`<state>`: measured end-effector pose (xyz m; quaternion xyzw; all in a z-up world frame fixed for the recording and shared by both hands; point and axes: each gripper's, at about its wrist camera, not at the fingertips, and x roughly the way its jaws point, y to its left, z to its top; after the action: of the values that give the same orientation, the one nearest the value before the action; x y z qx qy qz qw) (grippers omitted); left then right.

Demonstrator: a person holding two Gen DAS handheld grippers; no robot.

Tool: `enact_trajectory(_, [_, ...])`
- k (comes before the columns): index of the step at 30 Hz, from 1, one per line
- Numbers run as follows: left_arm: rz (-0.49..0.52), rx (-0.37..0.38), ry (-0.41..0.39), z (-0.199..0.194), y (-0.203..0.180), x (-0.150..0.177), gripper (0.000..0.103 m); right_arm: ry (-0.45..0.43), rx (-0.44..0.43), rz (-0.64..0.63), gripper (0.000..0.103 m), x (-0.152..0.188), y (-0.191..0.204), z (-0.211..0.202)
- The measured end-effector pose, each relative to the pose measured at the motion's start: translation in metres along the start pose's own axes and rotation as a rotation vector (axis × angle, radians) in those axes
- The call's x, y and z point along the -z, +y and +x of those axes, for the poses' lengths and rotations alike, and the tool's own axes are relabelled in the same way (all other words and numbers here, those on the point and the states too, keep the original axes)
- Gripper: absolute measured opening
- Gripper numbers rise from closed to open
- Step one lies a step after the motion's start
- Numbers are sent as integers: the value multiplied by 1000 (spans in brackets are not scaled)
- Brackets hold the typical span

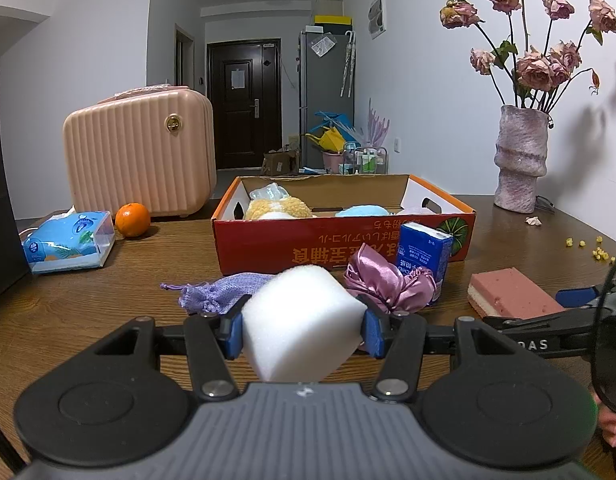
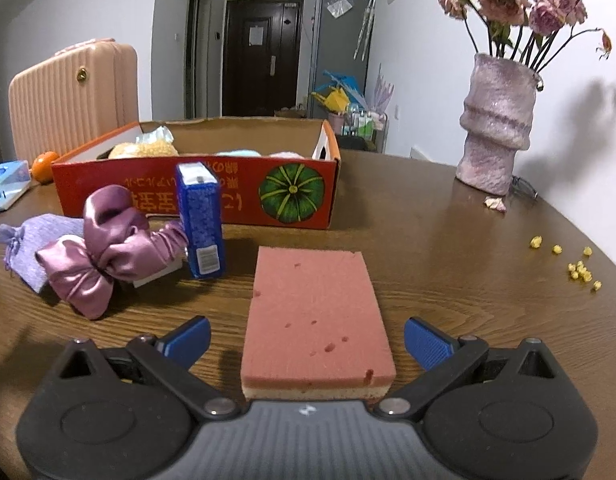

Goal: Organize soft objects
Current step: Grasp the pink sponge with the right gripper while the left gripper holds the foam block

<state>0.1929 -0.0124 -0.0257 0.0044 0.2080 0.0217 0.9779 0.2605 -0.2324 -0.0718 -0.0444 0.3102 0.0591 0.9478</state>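
White foam block [image 1: 303, 322] is pinched in the left tongs [image 1: 301, 334]; the pink sponge [image 2: 316, 320] lies between the spread right tongs [image 2: 308, 340].

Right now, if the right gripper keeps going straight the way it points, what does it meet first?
The pink sponge, lying flat on the table between the right gripper's open jaws. Beyond it probably the red box, though depth is hard to judge.

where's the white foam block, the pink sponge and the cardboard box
white foam block [image 1: 303, 320], left wrist view, front face
pink sponge [image 2: 314, 312], right wrist view, top face
cardboard box [image 2: 235, 188], right wrist view, red front wall
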Motion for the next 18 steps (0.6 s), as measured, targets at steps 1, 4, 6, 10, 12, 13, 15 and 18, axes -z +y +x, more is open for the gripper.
enact_trajectory(1, [0,0,-1,0,0,0,56,7,0,2,103,-1,0,2])
enact_trajectory(4, [0,1,-1,0,-1,0,56,22,-2,8,103,-3,-1,9])
enact_trajectory(6, [0,1,-1,0,-1,0,56,32,-3,15,103,-4,-1,12])
enact_trajectory(10, [1,0,-1,0,-1,0,56,48,-8,27,103,-6,-3,19])
enact_trajectory(12, [0,0,0,0,0,0,56,56,-11,33,101,-7,-3,21])
enact_trajectory(13, [0,0,-1,0,-1,0,56,63,-15,36,101,-8,-3,23])
enact_trajectory(15, [0,0,0,0,-1,0,56,76,-23,41,96,-8,-3,26])
enact_trajectory(18, [0,0,1,0,-1,0,56,79,-35,53,93,-8,-5,26])
